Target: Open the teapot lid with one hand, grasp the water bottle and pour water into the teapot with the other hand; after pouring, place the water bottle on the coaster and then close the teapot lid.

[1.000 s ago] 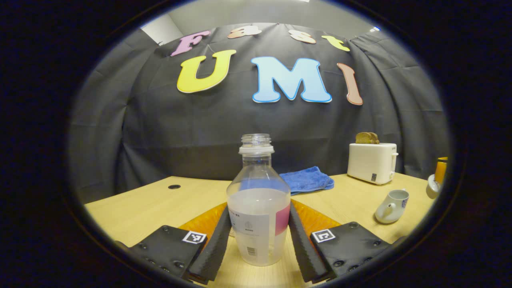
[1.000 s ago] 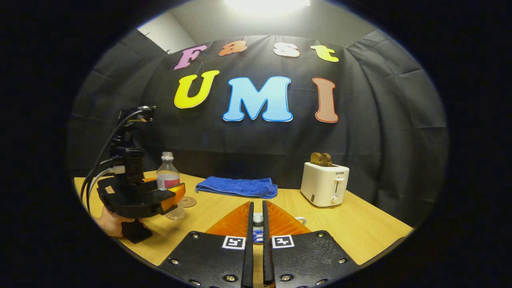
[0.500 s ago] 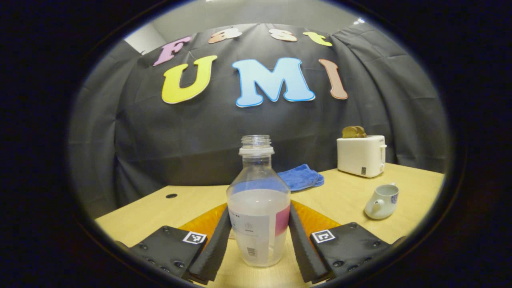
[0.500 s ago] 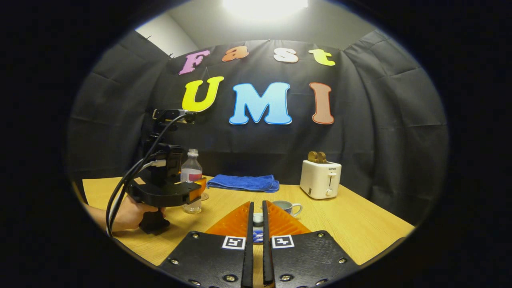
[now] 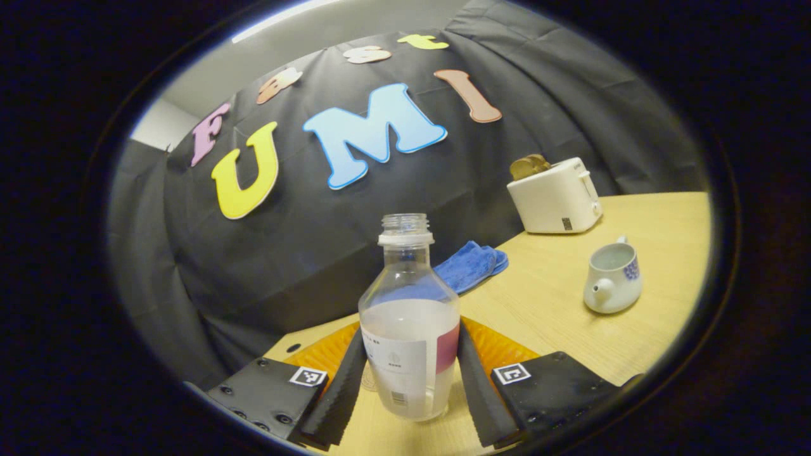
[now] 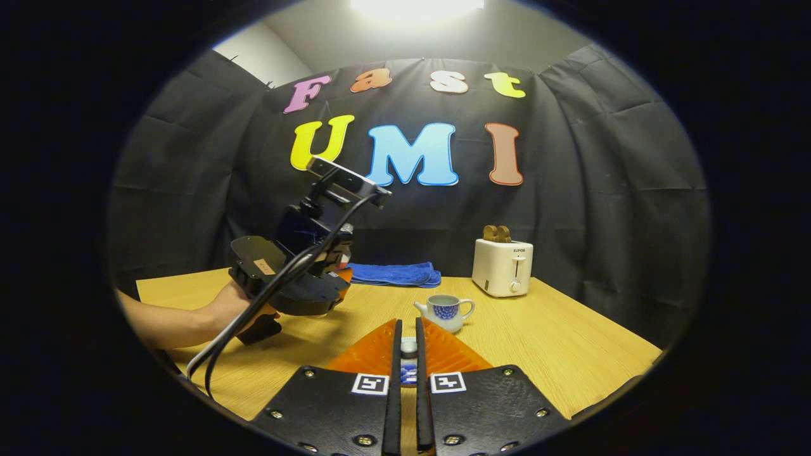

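Left gripper view: left tongs clamping bottle at the label, both pads pressing on its sides. Bottle uncapped, roughly half full, lifted clear of surface. Teapot sitting open off to the right, spout pointing toward this camera, well apart from bottle mouth. Towel and toaster sitting further back, out of the path.

Right gripper view: right tongs pinching lid by its knob, jaws nearly together, holding it on the near side of teapot. Left tongs and the hand carrying them hovering left of teapot, angled toward it.

Reading it as the approach to the pour, with no water leaving yet.

Doing it well:
- Bringing bottle mouth right over the teapot opening before tipping any further; mouth is wide, opening is small.
- Tipping slowly. Half-full bottle tends to gulp and splash once water reaches the neck.
- Holding grip force steady; thin plastic may be squeezing in and pushing water out early.
- Avoiding any knock against the teapot rim; teapot looks light and likely to slide.
- Parking lid off to the side, not above the opening, leaving the pour line free.
- Righting bottle before moving away, preventing drips across surface.

Coaster: not picking it out clearly, so checking its spot before setting bottle down.
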The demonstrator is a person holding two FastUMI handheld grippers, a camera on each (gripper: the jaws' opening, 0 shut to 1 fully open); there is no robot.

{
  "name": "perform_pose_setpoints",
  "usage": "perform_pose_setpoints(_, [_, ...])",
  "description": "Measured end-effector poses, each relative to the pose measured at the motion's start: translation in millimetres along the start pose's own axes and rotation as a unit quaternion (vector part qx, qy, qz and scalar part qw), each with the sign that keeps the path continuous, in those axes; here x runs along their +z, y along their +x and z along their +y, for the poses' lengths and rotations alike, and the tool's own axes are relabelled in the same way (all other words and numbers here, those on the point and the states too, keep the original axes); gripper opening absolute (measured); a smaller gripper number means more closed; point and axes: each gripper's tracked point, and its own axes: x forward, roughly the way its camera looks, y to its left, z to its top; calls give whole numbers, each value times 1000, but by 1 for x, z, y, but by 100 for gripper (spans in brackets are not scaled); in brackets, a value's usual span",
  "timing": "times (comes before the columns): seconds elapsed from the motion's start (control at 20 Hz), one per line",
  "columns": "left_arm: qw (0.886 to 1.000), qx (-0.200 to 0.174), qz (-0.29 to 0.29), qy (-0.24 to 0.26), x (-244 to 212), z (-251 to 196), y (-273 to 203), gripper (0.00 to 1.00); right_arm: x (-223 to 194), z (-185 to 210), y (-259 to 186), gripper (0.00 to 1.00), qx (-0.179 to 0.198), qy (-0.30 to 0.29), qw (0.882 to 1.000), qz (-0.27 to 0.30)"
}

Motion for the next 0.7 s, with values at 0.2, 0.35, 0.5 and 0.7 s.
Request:
perform_pose_setpoints(0.2, [998,-21,0,57,9,-25,5,86,-4,-2,-3,10,-1,6,1000,5])
perform_pose_setpoints(0.35, [995,-35,6,98,8,-42,9,86,-1,-8,-6,10,-8,4,1000,1])
perform_pose_setpoints(0.5, [987,-36,7,155,11,-48,11,86,-4,-10,-6,10,-9,5,1000,4])
perform_pose_setpoints(0.7, [976,-48,18,213,8,-64,16,87,-7,-13,-7,10,-10,17,1000,7])
